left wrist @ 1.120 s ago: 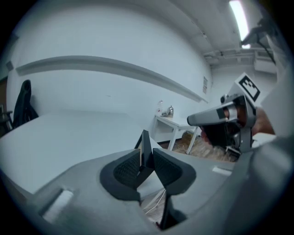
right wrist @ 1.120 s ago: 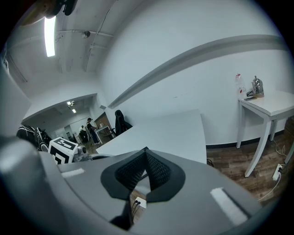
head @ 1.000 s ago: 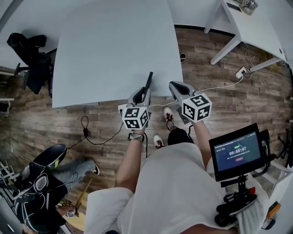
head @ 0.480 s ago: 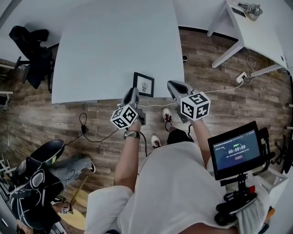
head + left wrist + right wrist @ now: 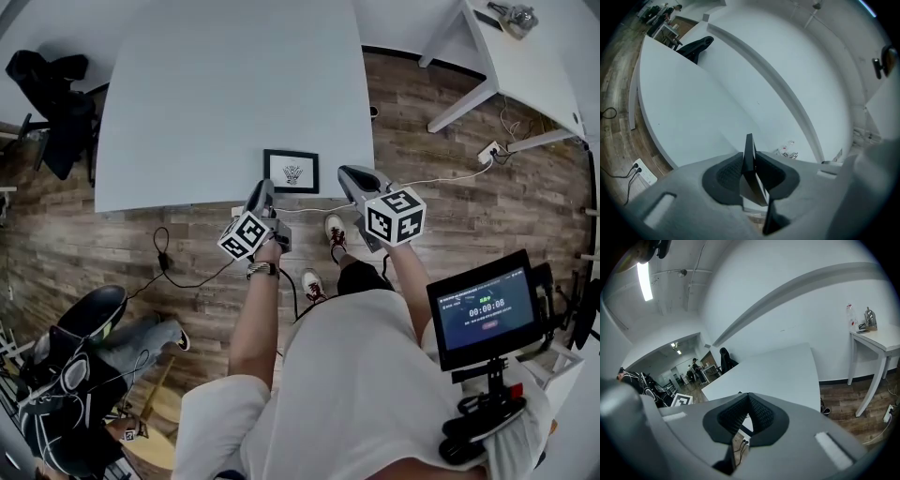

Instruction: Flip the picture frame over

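The left claw [image 5: 749,158] is clamped on the one picture frame [image 5: 749,146]. A thin black edge of it runs between the two pads and touches both. The jaws have just been easing a little wider with that edge between them. In the head view the left claw [image 5: 264,191] meets the picture frame [image 5: 292,172] at its near left corner. From there the frame stretches ahead and to the claw's right. It appears to lie flat, print side up, close to the near edge of the single white worktop [image 5: 216,84]. The right claw [image 5: 749,398] is closed on nothing, its two pads meeting at their tips. In the head view the right claw [image 5: 351,172] hangs just off the frame's right side, apart from it, at the worktop's near right corner. Beyond it to the right stands one more white table [image 5: 525,56], and one lit screen [image 5: 487,307] sits back beside the person
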Demonstrator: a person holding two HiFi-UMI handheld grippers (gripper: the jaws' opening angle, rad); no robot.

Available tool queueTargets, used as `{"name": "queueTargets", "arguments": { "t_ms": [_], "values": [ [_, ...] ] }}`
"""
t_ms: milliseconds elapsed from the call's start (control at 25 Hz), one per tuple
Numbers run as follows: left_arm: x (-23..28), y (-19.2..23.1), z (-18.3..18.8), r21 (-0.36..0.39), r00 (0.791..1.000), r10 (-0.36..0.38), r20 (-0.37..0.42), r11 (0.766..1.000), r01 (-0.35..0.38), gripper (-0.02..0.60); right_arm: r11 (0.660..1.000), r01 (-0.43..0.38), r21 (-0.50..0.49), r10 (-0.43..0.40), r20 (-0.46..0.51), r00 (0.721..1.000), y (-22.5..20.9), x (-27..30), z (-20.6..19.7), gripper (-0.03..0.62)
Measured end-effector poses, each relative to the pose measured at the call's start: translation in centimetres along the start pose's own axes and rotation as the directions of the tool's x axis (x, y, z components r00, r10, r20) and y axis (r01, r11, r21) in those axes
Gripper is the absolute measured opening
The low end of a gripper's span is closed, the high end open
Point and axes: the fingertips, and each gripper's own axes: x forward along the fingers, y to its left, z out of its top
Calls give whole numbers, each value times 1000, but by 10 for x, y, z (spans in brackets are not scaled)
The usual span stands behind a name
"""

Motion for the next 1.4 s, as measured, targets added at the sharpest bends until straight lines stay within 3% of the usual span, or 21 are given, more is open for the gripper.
{"name": "queueTargets", "arguments": {
  "t_ms": [520,640,800,1040,1240,1400],
  "values": [
    [13,26,-16,84,993,67,-97,995,-59,95,999,36,4,-36,-80,996,-16,28,-30,2],
    [13,28,-23,137,987,97,-131,987,-79,97,999,33,6,-33,-87,996,-15,28,-33,2],
    [11,31,-34,273,971,157,-181,956,-104,97,999,30,12,-28,-91,995,-13,30,-38,2],
    [15,29,-24,366,966,198,-167,922,-125,98,999,31,7,-30,-92,995,-13,32,-35,2],
    [15,22,-17,502,955,223,-194,859,-99,95,999,33,2,-33,-76,997,-13,31,-26,2],
    [15,5,-8,549,963,199,-182,833,-68,48,999,29,-14,-30,-62,998,-11,26,-18,2]
  ]
}}
